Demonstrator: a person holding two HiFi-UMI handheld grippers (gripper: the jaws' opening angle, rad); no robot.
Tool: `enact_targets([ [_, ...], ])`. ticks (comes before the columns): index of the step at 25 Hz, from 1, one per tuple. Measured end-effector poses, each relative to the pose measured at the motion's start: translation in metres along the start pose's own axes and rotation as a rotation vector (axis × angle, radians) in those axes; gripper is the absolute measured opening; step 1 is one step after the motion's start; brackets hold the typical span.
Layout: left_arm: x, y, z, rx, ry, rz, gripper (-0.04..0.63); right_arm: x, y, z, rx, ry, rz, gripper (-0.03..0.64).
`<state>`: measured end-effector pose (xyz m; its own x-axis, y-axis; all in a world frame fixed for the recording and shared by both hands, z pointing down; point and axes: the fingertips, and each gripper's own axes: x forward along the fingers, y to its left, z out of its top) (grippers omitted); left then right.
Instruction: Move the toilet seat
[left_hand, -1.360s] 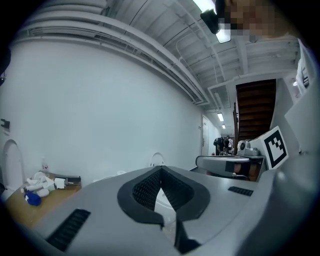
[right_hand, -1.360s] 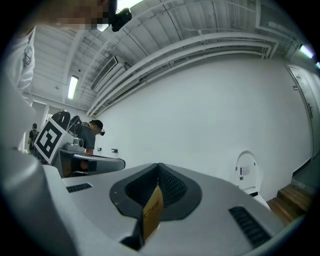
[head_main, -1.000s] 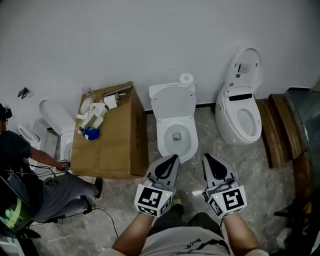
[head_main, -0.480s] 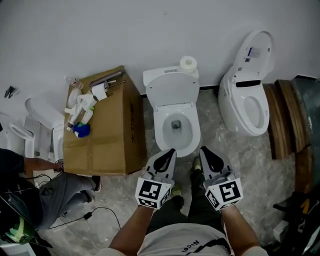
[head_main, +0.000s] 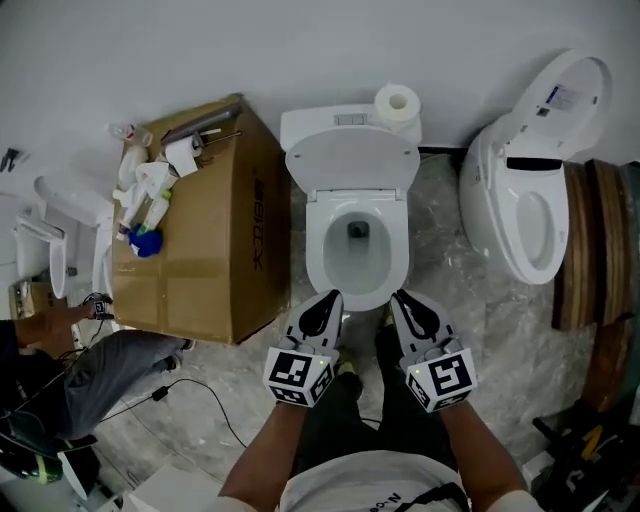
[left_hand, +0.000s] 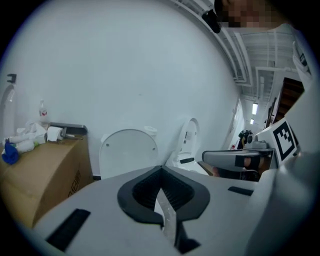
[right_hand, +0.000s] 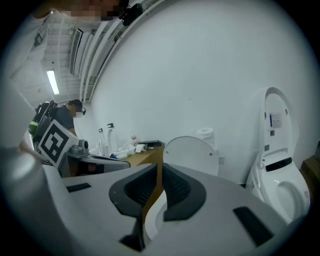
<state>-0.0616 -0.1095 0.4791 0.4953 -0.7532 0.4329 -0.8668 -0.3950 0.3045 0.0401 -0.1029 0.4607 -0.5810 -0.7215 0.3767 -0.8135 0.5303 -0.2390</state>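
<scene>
- Room to move: the toilet sits against the back wall. A cardboard box is just beside it on the left, with only a thin strip of floor between them.
- On the right there's a wider gap of marbled floor before a second toilet, which has its own lid tipped up. Past that, wooden planks run along the right edge.
- The person's feet are right at the front of the bowl. Another person sits on the floor at the far left, with a cable trailing near them.
- Toilet seat – the flap I can see stands up against the tank, with a paper roll on the tank's right corner. I can't tell if a separate ring lies on the rim.
- Left gripper and right gripper hover side by side over the front lip of the bowl, pointing toward the wall. The seat is well ahead of both tips and neither touches it.
- In the left gripper view the left gripper's jaws are pressed together on nothing, and the upright seat shows just past them.
- Same deal in the right gripper view – the right gripper's jaws are closed with nothing between them, and the seat is ahead, slightly right.
- Containers: the bowl is open, with a dark drain hole at the bottom. The box is shut, and bottles, a blue thing and a paper roll are piled on its far end.
</scene>
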Motion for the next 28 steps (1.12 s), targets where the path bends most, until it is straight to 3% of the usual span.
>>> enact_targets([
  [4,0.033,0.033,-0.045,-0.04,0.03,0.036,0.009,0.029,-0.023,-0.053,0.032,0.06,0.006,0.018],
  [10,0.068,0.084,-0.152,-0.065,0.103,0.05,0.011,0.067,-0.049,-0.169,0.092,0.141,-0.058,0.02],
  [15,0.086,0.132,-0.238,-0.145,0.158,0.086,0.012,0.091,-0.071,-0.267,0.181,0.208,-0.114,0.072],
  [19,0.093,0.167,-0.287,-0.245,0.172,0.123,0.017,0.103,-0.095,-0.326,0.312,0.239,-0.158,0.085],
  [24,0.099,0.208,-0.337,-0.381,0.187,0.187,0.096,0.111,-0.121,-0.383,0.46,0.262,-0.223,0.109],
  [28,0.102,0.235,-0.377,-0.588,0.176,0.257,0.145,0.112,-0.142,-0.424,0.59,0.289,-0.284,0.124],
])
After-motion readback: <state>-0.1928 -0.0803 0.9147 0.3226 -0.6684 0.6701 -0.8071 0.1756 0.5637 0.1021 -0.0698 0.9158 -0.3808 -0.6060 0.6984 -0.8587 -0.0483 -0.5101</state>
